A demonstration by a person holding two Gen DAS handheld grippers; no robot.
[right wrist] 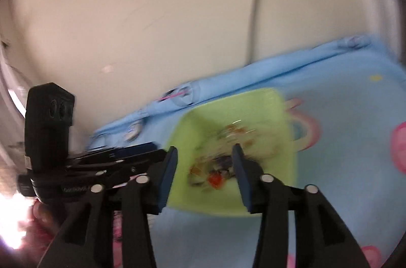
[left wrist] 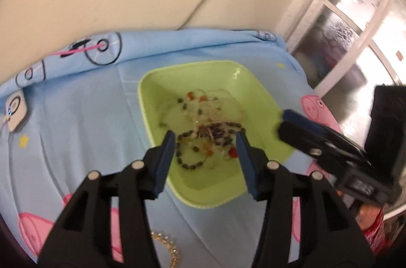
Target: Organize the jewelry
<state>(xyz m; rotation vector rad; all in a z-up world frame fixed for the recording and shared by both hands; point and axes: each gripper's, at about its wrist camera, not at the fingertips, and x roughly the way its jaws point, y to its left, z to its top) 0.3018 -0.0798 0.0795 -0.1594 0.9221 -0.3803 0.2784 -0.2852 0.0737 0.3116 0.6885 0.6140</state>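
Two grippers over one green tray [left wrist: 152, 80], both empty. Jewelry [left wrist: 205, 131] is already in the tray: a tangle of dark beads, clear links and a few orange and red bits. One gold bracelet [left wrist: 166, 241] lies outside on the blue cartoon sheet [left wrist: 76, 115], near the bottom edge of the left view.

Risks:
- The heap looks snarled. Pinching one strand would likely drag the whole clump out with it.
- Tray looks light and sits on soft cloth, so a fingertip catching the rim could tip or slide it.
- Both tools crowd the same tray; right gripper's fingertips sit at the tray's right rim in the left view, so a clash looks possible.
- Right view is smeared, so contact there can't be judged.

Pose: left gripper [left wrist: 205, 138] angled steeply down over the near half of the tray, fingers partly apart, nothing between them. Right gripper [right wrist: 204, 154] points down more shallowly from the side, fingers at a moderate gap, nothing held.
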